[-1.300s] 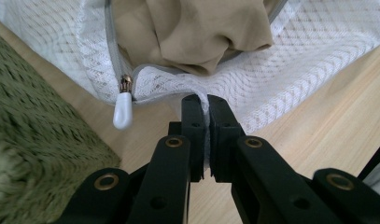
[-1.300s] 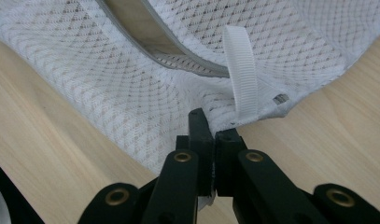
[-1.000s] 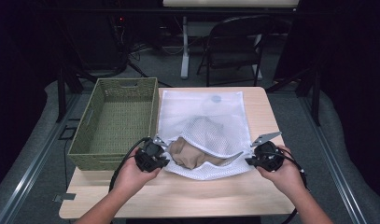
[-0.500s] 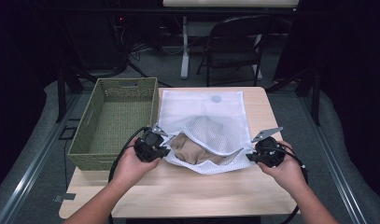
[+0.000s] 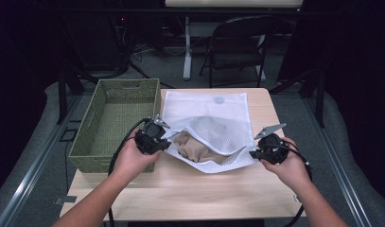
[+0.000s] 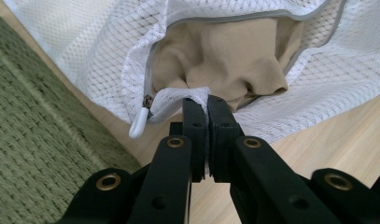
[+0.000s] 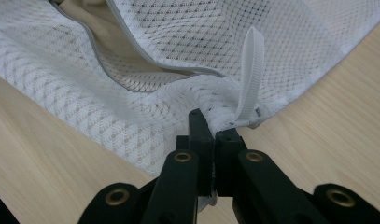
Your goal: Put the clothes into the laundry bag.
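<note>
Now both grippers, left [image 5: 158, 138] and right [image 5: 260, 152], pinch the bag [image 5: 214, 137] mid-frame; next, tip the cloth [image 5: 192, 147] out.

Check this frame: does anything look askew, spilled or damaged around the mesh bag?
Nothing looks damaged or spilled. The white mesh bag lies on the table with its mouth open, and the tan garment bulges partly out. The left gripper and right gripper each pinch a near corner. The green basket sits square beside it.
</note>
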A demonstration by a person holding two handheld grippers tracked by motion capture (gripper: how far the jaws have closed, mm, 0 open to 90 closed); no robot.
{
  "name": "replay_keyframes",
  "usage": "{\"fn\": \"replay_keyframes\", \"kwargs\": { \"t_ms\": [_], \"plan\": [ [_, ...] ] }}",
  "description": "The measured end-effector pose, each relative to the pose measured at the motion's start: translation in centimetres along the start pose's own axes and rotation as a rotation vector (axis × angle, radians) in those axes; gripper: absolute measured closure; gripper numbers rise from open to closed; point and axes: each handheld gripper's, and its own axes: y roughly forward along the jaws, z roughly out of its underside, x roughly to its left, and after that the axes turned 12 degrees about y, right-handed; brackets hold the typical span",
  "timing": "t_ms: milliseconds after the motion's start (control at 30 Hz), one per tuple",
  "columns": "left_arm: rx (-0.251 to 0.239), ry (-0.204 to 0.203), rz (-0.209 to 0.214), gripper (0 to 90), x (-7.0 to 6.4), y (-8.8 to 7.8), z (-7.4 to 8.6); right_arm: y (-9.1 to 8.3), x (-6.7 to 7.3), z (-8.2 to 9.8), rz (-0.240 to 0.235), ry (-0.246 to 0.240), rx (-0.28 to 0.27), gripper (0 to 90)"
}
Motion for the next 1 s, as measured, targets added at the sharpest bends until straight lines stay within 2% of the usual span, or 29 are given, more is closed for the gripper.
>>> {"fn": "replay_keyframes", "kwargs": {
  "t_ms": [133,400,667,1000],
  "plan": [
    [-0.004,-0.007,-0.017,87.9,0.5,-0.4,-0.2,-0.3,-0.2,-0.2,0.012,0.009,-0.009,88.9],
    [-0.002,-0.012,-0.039,87.9,1.1,-1.1,-0.4,-0.6,-0.4,-0.7,0.027,-0.003,-0.006,88.9],
    [-0.005,-0.028,-0.044,88.0,1.8,-1.3,-0.4,-1.0,-0.4,-1.0,0.03,-0.004,-0.01,88.9],
    [-0.007,-0.016,-0.061,88.0,2.5,-2.1,-1.8,-1.6,-0.8,-2.0,0.052,-0.019,-0.007,88.9]
  ]
}}
